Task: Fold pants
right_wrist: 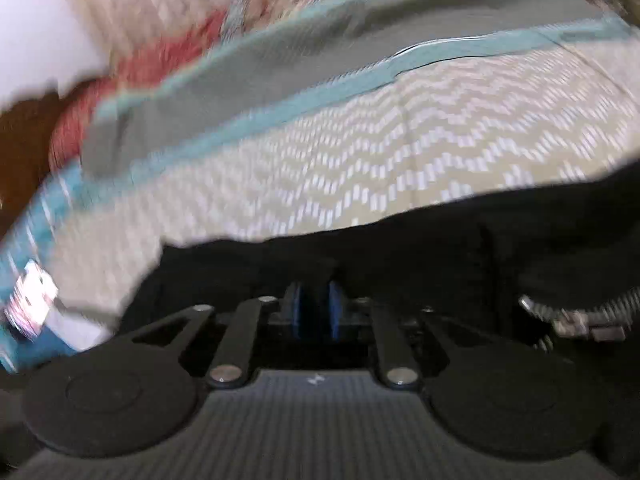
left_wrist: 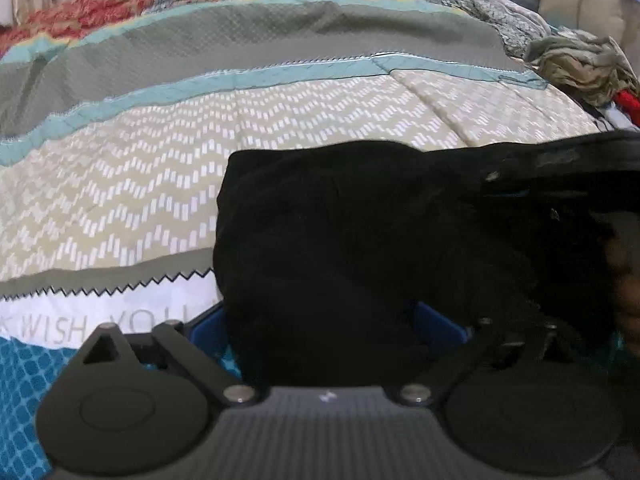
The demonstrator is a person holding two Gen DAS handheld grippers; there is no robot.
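The pants (left_wrist: 360, 240) are black, one garment, bunched into a rounded mass with a smooth left edge, lying on the bed over the quilt (left_wrist: 160, 184). My left tongs (left_wrist: 324, 332) stand wide apart, blue fingers (left_wrist: 210, 332) on either side of the cloth's near edge; the pads do not visibly press it. My right tongs (right_wrist: 316, 312) are nearly closed, the two blue fingers (right_wrist: 294, 312) close together amid black cloth; whether they pinch it I cannot tell. Only the left view shows one crumpled olive garment (left_wrist: 580, 68) at the quilt's far right, and my right tongs crossing over the pants. The right view is blurred; it alone shows a white tag (right_wrist: 32, 300) at left.
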